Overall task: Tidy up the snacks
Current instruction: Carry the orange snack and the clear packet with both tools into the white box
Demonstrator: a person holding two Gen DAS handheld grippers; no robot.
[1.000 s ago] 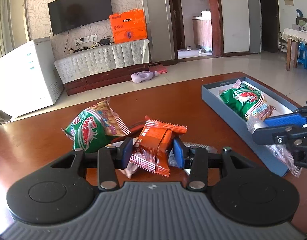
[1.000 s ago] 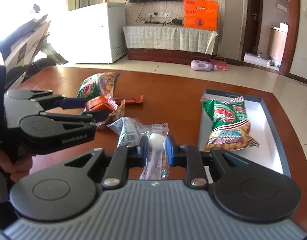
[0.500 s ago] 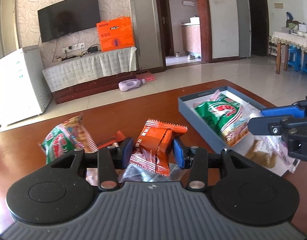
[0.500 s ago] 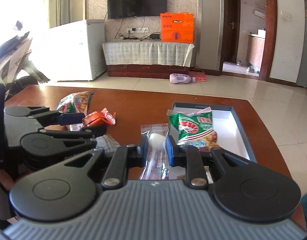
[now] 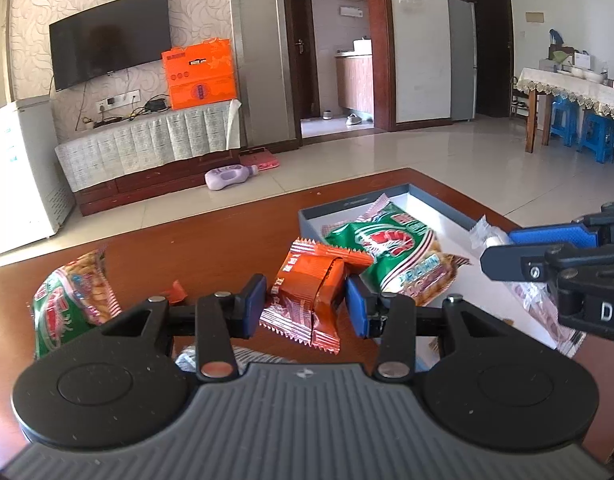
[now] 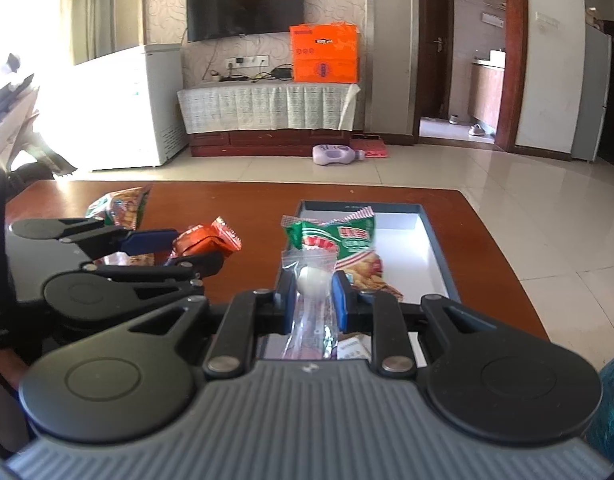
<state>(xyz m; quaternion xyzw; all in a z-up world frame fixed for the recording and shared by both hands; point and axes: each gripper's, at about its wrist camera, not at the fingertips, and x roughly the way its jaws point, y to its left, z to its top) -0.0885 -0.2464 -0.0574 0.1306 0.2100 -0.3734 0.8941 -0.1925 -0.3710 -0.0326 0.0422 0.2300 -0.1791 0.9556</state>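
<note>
My left gripper [image 5: 305, 305] is shut on an orange snack packet [image 5: 313, 286] and holds it above the brown table, just left of the grey-blue box [image 5: 349, 205]. My right gripper [image 6: 314, 295] is shut on a clear packet with a white round sweet [image 6: 313, 280] and holds it over the box's near end [image 6: 439, 256]. A green prawn-cracker bag [image 5: 391, 248] lies inside the box; it also shows in the right wrist view [image 6: 339, 240]. A second green bag [image 5: 71, 300] lies on the table at the left. The right gripper shows in the left wrist view [image 5: 547, 256].
A silvery packet [image 5: 211, 354] lies on the table under my left gripper. A small red wrapper [image 5: 175, 292] lies beside the left green bag. The table's far edge [image 6: 235, 184] faces a tiled floor with a purple bottle [image 6: 335, 156]. The box's far half [image 6: 399, 236] is white inside.
Both grippers have moved right with their packets. The left one now hangs close to the box. The right one now hangs over the box's near end.
</note>
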